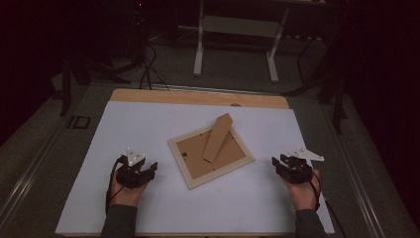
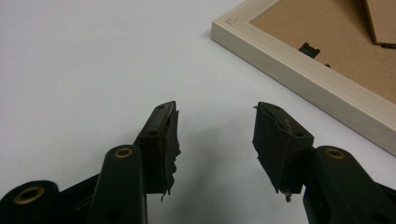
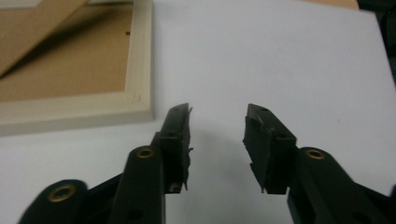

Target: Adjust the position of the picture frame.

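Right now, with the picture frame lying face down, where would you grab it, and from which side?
Probably the pale wooden rim of the frame, at the corner nearest the left gripper. The frame lies flat, so the jaws would come in low from the left, one sliding under the edge. The brown stand sticks up and looks flimsier.

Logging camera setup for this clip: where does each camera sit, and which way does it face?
High view: above the person's side, looking forward and down on the white table; shows both forearms, left gripper, right gripper.
Left gripper view: rides the left gripper, looking along its open jaws at the picture frame.
Right gripper view: rides the right gripper, jaws open, facing the frame's corner.
Shared: all show the face-down frame, its stand raised.
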A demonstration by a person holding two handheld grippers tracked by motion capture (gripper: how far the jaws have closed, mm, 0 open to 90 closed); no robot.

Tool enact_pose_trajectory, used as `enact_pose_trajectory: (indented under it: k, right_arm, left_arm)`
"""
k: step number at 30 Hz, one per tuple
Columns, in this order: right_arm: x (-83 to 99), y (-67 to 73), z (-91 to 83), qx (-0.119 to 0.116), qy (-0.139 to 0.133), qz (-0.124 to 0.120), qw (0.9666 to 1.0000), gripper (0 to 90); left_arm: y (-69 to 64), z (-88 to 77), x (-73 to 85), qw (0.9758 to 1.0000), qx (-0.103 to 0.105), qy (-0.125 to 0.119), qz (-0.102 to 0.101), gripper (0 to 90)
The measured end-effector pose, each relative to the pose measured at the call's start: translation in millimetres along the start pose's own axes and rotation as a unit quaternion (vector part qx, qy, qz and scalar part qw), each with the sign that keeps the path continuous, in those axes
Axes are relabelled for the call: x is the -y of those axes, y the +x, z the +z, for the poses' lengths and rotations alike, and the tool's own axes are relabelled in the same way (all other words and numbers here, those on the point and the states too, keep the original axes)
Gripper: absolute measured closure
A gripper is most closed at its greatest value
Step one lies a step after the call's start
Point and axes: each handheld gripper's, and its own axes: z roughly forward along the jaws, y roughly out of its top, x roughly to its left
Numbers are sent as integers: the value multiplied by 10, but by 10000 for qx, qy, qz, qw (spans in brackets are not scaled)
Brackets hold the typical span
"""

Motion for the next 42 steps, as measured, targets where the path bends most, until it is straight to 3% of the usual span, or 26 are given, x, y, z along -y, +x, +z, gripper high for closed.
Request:
enact_pose_trajectory:
  k: [6,9,12,14,20,26,35,42]
  right_arm:
    - [-150,28,54,-90,-127,3,9999,679]
    - [-160,45,91,-166,-164,116,9997,709]
    - [-168,63,143,-218,-101,130,9996,743]
    - [-183,73,173,-225,-62,90,9997,785]
    - [-237,87,257,-307,8,2,9995,889]
    - [-273,97,363,-308,122,-24,9994,898]
    - [-300,122,515,-323,263,-90,9991,899]
    - [-315,170,646,-435,371,-66,9983,899]
  left_arm:
    - [8,-8,3,9999,14,-49,-116,499]
    - [20,-22,4,9999,6,-65,-147,506]
    - [-24,-34,-1,9996,-244,-58,92,508]
    - [-62,-35,-4,9995,-252,-68,186,508]
    - [-70,-28,-6,9995,-242,-55,182,508]
    - [-30,-39,-4,9997,-216,-97,59,505]
    - [-35,-23,-4,9997,-208,-91,40,498]
    - [-24,-13,2,9998,-183,-71,-69,469]
